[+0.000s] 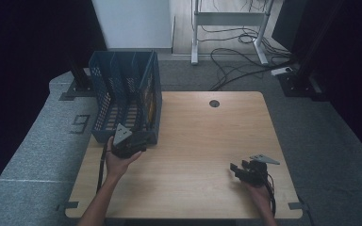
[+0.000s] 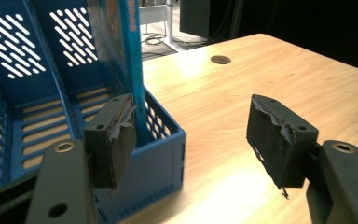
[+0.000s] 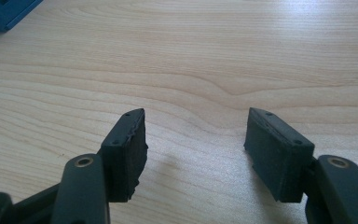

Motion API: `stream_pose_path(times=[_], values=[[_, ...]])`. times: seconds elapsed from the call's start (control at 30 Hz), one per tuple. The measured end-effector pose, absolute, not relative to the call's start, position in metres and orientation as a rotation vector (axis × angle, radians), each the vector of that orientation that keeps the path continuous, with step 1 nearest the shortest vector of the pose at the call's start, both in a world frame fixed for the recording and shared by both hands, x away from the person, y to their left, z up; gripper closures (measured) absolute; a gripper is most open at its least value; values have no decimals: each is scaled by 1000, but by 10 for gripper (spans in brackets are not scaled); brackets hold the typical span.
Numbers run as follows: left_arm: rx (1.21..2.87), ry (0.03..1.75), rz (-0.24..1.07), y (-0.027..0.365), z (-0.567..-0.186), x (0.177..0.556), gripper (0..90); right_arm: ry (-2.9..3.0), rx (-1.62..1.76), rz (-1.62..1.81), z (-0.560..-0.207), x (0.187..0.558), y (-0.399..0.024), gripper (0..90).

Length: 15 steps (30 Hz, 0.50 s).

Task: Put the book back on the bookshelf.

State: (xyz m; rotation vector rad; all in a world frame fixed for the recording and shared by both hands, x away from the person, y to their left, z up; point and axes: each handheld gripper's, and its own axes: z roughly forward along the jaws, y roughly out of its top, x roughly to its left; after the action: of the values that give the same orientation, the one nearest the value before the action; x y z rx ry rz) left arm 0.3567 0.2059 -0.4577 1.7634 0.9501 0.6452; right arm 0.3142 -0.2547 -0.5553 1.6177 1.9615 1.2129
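Note:
A blue slotted file rack (image 1: 122, 94) stands at the table's left rear. A thin book (image 1: 149, 104) with a blue spine stands upright in its rightmost compartment. My left gripper (image 1: 141, 138) is at the rack's near right corner, held in a hand. In the left gripper view its jaws stand open (image 2: 191, 123). The rack's corner (image 2: 168, 154) and the book's lower edge (image 2: 121, 51) lie beyond the gap, close to the left pad (image 2: 114, 140), and neither pad presses on anything. My right gripper (image 1: 236, 169) rests low at the front right, open (image 3: 196, 135) over bare wood.
The wooden table (image 1: 202, 141) has a round cable hole (image 1: 214, 103) near its far edge. The rack's other compartments (image 2: 37, 116) look empty. Grey carpet, cables and a desk frame (image 1: 228, 28) lie beyond the table.

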Motion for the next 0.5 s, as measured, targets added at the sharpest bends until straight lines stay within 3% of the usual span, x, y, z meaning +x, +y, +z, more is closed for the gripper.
stream_pose_path(times=[0.5], values=[[1815, 979, 473, 214, -493, 313, 331, 1967, 1607, 1201, -555, 316, -254, 376]])
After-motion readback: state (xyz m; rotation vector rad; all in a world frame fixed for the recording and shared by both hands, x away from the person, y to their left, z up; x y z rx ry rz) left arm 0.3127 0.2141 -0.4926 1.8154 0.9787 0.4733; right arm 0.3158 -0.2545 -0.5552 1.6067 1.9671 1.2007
